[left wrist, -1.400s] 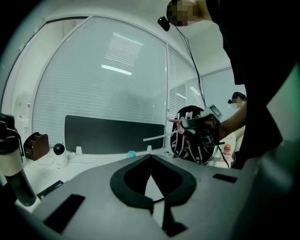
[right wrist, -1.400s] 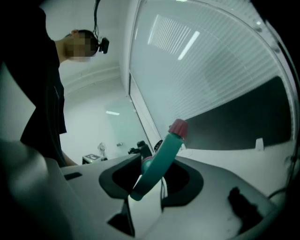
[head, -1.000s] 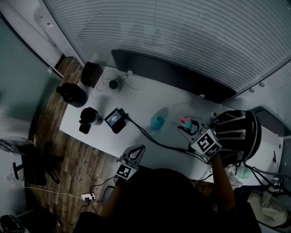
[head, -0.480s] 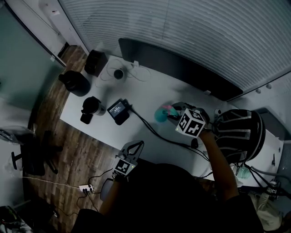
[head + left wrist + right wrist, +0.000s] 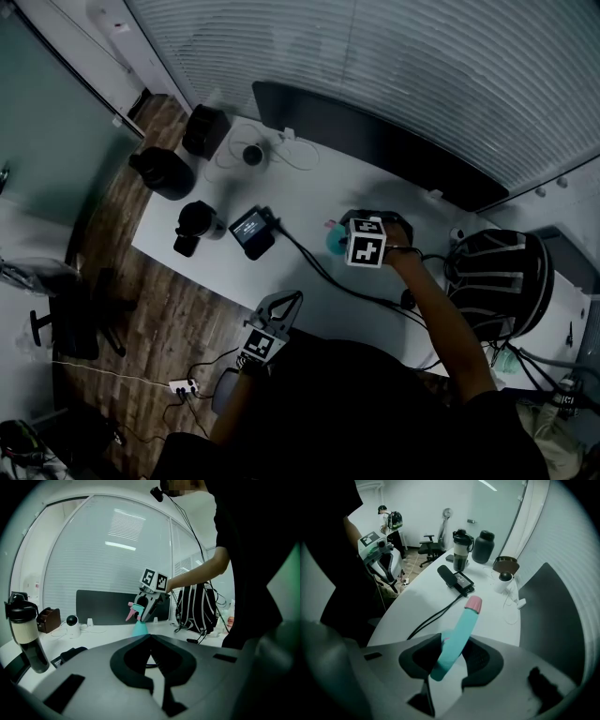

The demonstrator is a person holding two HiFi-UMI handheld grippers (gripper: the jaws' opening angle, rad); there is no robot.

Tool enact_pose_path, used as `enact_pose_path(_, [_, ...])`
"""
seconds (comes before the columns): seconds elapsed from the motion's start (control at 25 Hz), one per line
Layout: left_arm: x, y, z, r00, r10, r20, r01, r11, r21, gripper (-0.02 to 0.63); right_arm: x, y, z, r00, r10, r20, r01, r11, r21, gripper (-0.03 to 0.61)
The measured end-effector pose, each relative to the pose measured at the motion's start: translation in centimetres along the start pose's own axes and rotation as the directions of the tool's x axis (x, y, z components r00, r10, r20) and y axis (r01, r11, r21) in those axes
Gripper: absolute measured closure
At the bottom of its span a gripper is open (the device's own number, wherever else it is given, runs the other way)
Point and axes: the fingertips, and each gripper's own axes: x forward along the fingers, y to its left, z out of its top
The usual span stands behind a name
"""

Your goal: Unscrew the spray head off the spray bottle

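A teal spray bottle [image 5: 333, 244] stands mid-table; in the left gripper view the bottle [image 5: 139, 629] is small and upright. My right gripper [image 5: 346, 235] is right over it, shut on the teal spray head [image 5: 458, 637], whose pink nozzle [image 5: 474, 603] points away. From the left gripper view, the spray head [image 5: 135, 611] sits at the bottle's top inside the right gripper [image 5: 148, 606]; whether it is screwed on I cannot tell. My left gripper [image 5: 284, 305] hangs at the table's front edge, shut and empty, well apart from the bottle.
A black device [image 5: 255, 232] with a cable, a tumbler [image 5: 192, 225], a dark jug [image 5: 167, 173], a black box [image 5: 208, 131] and a small round camera [image 5: 252, 155] occupy the table's left. A striped backpack [image 5: 497, 279] stands right. A dark panel [image 5: 375, 141] lines the back.
My right gripper has carried the spray head leftwards, from beside the backpack to the top of the teal bottle. The left gripper has stayed where it was.
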Motion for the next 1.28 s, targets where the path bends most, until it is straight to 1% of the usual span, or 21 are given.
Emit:
enact_pose_path(0.08, [0.0,0.1,0.0,1.000,0.002,-0.001,-0.002,1.000,0.001,0.607,0.4,0.2,0.2,1.000,0.011,0.010,-0.011,1.000,-0.001,0.439])
enact_pose_path(0.24, [0.4,0.1,0.1,1.000,-0.004,-0.001,0.004,1.000,0.004,0.607,0.4,0.0,0.6,0.999,-0.008,0.051,0.008,1.000,0.006,0.439])
enact_pose_path(0.4, [1.1,0.5,0.8,1.000,-0.013,0.006,0.013,1.000,-0.003,0.607,-0.2,0.4,1.2,0.988,-0.014,0.157,-0.001,0.996,0.094,0.436])
enact_pose_path(0.44, [1.3,0.6,0.8,1.000,-0.016,0.007,0.016,1.000,-0.011,0.607,-0.6,0.4,1.3,0.982,-0.022,0.186,0.001,0.993,0.115,0.424])
enact_pose_path(0.52, [1.6,0.8,1.0,1.000,-0.019,0.017,0.019,0.999,-0.026,0.607,-1.2,0.4,1.4,0.973,-0.048,0.224,0.013,0.988,0.156,0.365])
enact_pose_path(0.64, [2.1,1.1,1.1,1.000,-0.019,0.021,0.019,1.000,-0.024,0.607,-1.5,0.7,0.6,0.969,-0.082,0.235,0.037,0.981,0.190,0.362])
enact_pose_path(0.72, [2.5,1.1,1.1,1.000,-0.025,0.011,0.026,0.999,-0.025,0.607,-1.8,0.6,-0.1,0.964,-0.119,0.239,0.070,0.976,0.204,0.362])
enact_pose_path(0.76, [2.7,1.1,1.3,1.000,-0.028,0.007,0.028,0.999,-0.025,0.607,-2.2,0.5,-0.4,0.957,-0.151,0.249,0.095,0.970,0.222,0.362])
enact_pose_path(0.8, [2.9,1.1,1.6,0.999,-0.030,0.012,0.030,0.999,-0.022,0.607,-3.1,0.2,-0.6,0.942,-0.194,0.274,0.123,0.959,0.257,0.362])
enact_pose_path(0.84, [3.1,1.1,2.1,0.999,-0.031,0.028,0.031,0.999,-0.018,0.607,-4.4,0.0,-0.8,0.916,-0.248,0.314,0.147,0.938,0.313,0.362])
enact_pose_path(0.88, [3.1,1.2,2.7,0.998,-0.033,0.048,0.034,0.999,-0.015,0.607,-6.0,0.0,-1.0,0.877,-0.311,0.367,0.162,0.909,0.384,0.362])
enact_pose_path(0.92, [3.1,1.1,3.3,0.997,-0.036,0.066,0.037,0.999,-0.011,0.607,-7.9,0.1,-1.3,0.819,-0.381,0.429,0.165,0.873,0.460,0.362])
enact_pose_path(0.96, [3.1,1.1,3.8,0.996,-0.040,0.077,0.041,0.999,-0.003,0.607,-10.0,0.5,-1.6,0.740,-0.450,0.499,0.149,0.834,0.531,0.362])
enact_pose_path(1.0, [3.2,1.0,4.2,0.995,-0.046,0.083,0.046,0.999,0.006,0.607,-12.2,1.2,-1.9,0.641,-0.510,0.574,0.109,0.800,0.590,0.364])
enact_pose_path(1.04, [3.3,0.8,4.5,0.995,-0.053,0.087,0.053,0.999,0.013,0.607,-14.3,2.3,-2.1,0.529,-0.555,0.642,0.043,0.773,0.633,0.364])
enact_pose_path(1.08, [3.5,0.5,4.8,0.994,-0.062,0.090,0.060,0.998,0.016,0.607,-16.0,3.6,-2.4,0.426,-0.584,0.691,-0.036,0.752,0.658,0.375])
enact_pose_path(1.12, [3.7,0.2,5.1,0.993,-0.070,0.093,0.069,0.997,0.017,0.607,-17.2,5.1,-2.7,0.350,-0.605,0.715,-0.108,0.732,0.672,0.418])
enact_pose_path(1.16, [3.9,-0.2,5.4,0.992,-0.080,0.097,0.079,0.997,0.019,0.607,-17.7,6.6,-3.1,0.305,-0.623,0.720,-0.155,0.713,0.683,0.468])
enact_pose_path(1.2, [4.2,-0.5,5.6,0.991,-0.091,0.101,0.089,0.996,0.019,0.607,-17.7,8.1,-3.4,0.290,-0.636,0.715,-0.173,0.700,0.693,0.531])
enact_pose_path(1.24, [4.4,-0.9,5.8,0.990,-0.101,0.102,0.100,0.995,0.016,0.607,-17.3,9.5,-3.6,0.297,-0.643,0.706,-0.169,0.693,0.701,0.575])
enact_pose_path(1.28, [4.7,-1.3,5.9,0.989,-0.110,0.103,0.110,0.994,0.009,0.607,-16.7,10.7,-3.7,0.315,-0.644,0.697,-0.158,0.689,0.708,0.575])
